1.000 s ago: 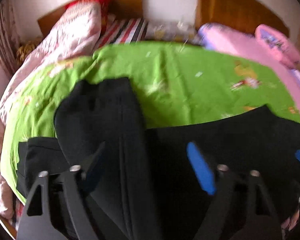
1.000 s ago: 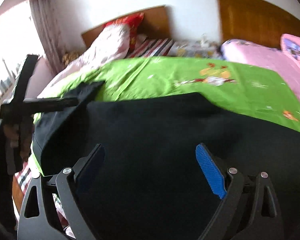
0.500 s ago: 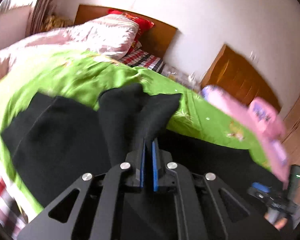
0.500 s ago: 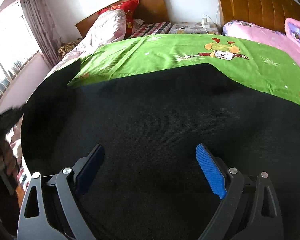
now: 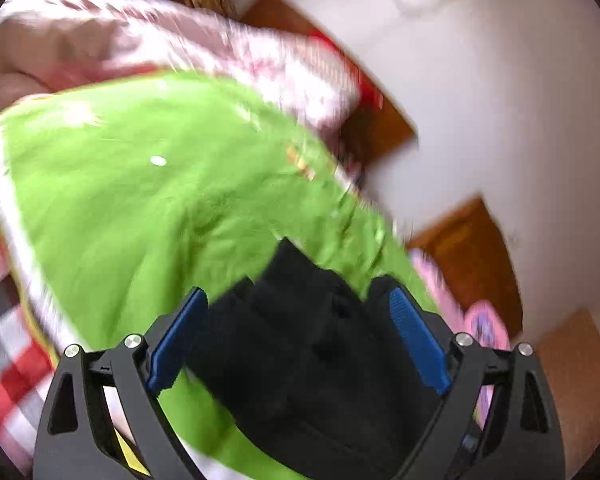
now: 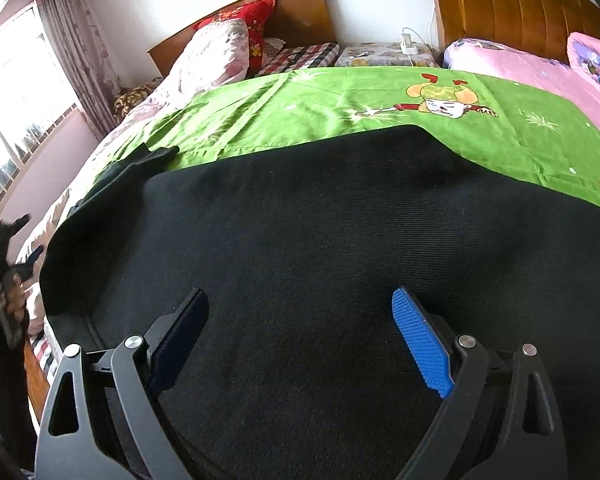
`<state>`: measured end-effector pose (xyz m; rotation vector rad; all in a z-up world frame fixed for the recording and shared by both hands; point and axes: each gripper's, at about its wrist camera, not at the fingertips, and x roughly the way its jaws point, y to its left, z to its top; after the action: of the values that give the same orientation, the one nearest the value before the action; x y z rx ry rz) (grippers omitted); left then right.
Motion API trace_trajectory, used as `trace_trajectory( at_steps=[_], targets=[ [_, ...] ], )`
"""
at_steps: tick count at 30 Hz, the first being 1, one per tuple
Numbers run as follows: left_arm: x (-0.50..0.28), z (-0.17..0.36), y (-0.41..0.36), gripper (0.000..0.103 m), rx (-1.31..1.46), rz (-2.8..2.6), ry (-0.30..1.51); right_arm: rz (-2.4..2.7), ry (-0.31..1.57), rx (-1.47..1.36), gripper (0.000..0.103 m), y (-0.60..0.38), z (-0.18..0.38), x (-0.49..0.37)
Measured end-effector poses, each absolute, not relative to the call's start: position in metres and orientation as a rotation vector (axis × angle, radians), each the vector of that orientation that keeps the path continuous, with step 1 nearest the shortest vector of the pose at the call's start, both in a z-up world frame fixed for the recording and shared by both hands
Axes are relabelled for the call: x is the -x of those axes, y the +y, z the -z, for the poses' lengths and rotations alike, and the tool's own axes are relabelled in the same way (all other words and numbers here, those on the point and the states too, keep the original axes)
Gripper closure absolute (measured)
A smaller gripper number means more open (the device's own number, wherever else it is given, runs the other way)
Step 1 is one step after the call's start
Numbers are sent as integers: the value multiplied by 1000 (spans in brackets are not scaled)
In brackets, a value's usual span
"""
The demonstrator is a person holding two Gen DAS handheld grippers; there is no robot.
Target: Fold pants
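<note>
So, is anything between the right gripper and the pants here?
Nothing visible. The right gripper is open directly over the black pants, which lie flat on the green bedsheet with no other item on top.

Beyond the black pants (image 6: pixel 340 248) the green sheet (image 6: pixel 300 112) lies flat and free for a gripper. At its far left, a pink quilt (image 6: pixel 212 60) blocks the way.

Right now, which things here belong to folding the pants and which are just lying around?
Part of the job:
black pants
left claw, open
right claw, open
green sheet under the pants

Just lying around:
floral quilt
red pillow
pink bedding
</note>
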<state>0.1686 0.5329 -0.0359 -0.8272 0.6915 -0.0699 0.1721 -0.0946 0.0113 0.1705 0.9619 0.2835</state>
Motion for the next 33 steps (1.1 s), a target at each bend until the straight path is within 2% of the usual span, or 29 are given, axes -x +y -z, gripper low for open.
trace_trajectory(
  at_steps=[5,6,7,8,10,15,19,23,24,25,27,33],
  targets=[
    [-207,57,540,13,765,167,806,-279,958,-190,13,-97,-10,-172],
    [-208,57,539,22,774,208,798,-278,959,-191,13,-97,-10,-173],
    [-207,57,536,37,795,293,789,-275,962,-189,13,-96,-10,-174],
    [-205,57,535,38,783,292,788,-272,962,-187,13,-96,-10,-174],
    [-202,57,529,50,711,283,816,-266,964,-177,13,-94,-10,-175],
    [-195,71,548,51,753,256,820,-263,964,-163,12,-93,-10,-175],
    [-203,70,540,37,734,396,872,-264,963,-168,12,-93,-10,-175],
    [-207,60,528,40,669,437,920,-264,963,-170,12,-93,-10,-175],
    [-211,62,530,48,654,396,941,-264,962,-170,11,-92,-10,-175],
    [-218,67,530,63,638,336,976,-263,962,-170,11,-93,-10,-175],
    [-219,65,523,66,585,302,975,-265,961,-173,11,-93,-10,-175],
    [-210,30,477,90,281,93,947,-269,955,-205,11,-95,-11,-175]
  ],
)
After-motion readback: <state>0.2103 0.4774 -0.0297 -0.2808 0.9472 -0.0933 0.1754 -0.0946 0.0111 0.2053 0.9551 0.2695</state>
